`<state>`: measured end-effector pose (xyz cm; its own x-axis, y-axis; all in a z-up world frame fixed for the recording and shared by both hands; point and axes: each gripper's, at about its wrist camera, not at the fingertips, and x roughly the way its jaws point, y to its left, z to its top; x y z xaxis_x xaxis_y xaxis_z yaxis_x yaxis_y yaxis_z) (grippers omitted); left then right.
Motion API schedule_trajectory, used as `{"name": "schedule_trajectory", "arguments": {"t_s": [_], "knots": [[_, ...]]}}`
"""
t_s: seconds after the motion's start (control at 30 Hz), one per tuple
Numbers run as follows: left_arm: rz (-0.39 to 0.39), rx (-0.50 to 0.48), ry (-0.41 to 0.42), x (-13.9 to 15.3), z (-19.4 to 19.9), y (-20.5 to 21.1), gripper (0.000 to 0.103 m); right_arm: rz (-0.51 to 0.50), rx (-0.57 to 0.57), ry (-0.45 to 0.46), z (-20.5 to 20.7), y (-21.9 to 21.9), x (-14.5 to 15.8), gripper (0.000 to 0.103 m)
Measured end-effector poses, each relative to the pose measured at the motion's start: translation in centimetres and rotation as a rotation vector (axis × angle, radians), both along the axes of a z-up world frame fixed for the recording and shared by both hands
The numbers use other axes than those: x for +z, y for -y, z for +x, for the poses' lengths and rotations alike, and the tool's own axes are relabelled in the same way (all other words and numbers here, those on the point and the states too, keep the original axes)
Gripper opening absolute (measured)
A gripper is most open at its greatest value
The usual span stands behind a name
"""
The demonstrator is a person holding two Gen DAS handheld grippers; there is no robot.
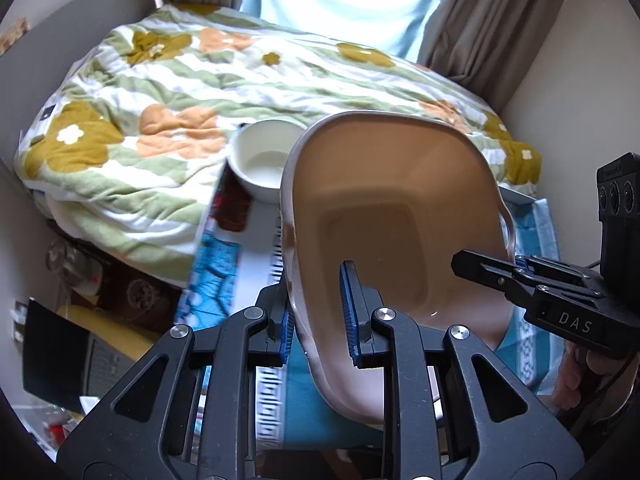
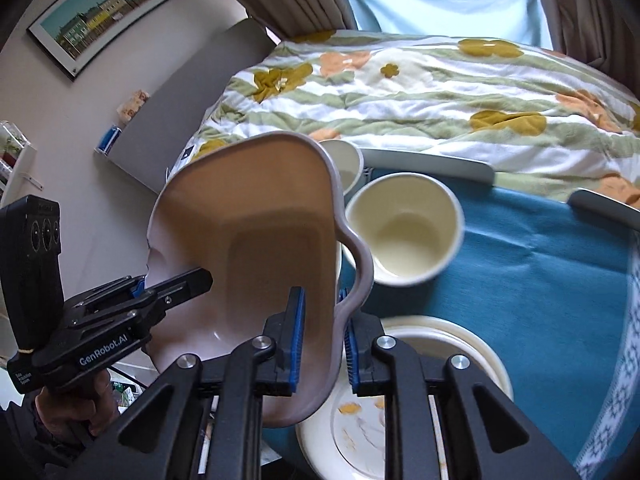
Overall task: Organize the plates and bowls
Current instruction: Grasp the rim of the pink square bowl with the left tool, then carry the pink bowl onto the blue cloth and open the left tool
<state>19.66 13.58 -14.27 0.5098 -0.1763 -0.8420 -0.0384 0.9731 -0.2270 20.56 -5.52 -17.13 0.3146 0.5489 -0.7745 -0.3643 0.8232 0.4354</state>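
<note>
Both grippers hold one tan square bowl (image 1: 396,208) with a pale rim, lifted and tilted above the table. My left gripper (image 1: 320,316) is shut on its left rim, and my right gripper (image 2: 324,340) is shut on its right rim (image 2: 352,272). Each gripper shows in the other's view: the right one (image 1: 516,272), the left one (image 2: 160,292). A cream bowl (image 2: 404,228) stands on the blue tablecloth (image 2: 540,280) just right of the held bowl. A white bowl (image 1: 264,156) sits behind. A white plate (image 2: 440,400) with food stains lies under my right gripper.
A bed with a flowered green and white quilt (image 1: 200,92) lies right behind the table. Grey chair backs or table edges (image 2: 432,164) run along the table's far side. Curtains (image 1: 480,20) and a window are at the back. Clutter sits on the floor at left (image 1: 80,280).
</note>
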Motion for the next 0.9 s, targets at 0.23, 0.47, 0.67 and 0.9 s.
{"name": "schedule_trajectory", "arguments": {"t_s": [0.23, 0.47, 0.67, 0.9], "knots": [[-0.024, -0.07, 0.004, 0.7, -2.6, 10.7, 0.018, -0.019, -0.07, -0.006, -3.7, 9.0, 0.7, 0.017], [-0.058, -0.186, -0.02, -1.3, -3.9, 22.6, 0.018, -0.073, -0.201, -0.027, -7.7, 18.7, -0.2, 0.017], [-0.114, -0.256, -0.116, -6.9, -3.1, 30.3, 0.018, -0.129, -0.297, -0.099, -9.3, 26.2, -4.6, 0.017], [-0.108, -0.279, -0.173, -11.4, -2.5, 34.0, 0.018, -0.17, -0.338, -0.123, -8.9, 29.2, -8.6, 0.017]]}}
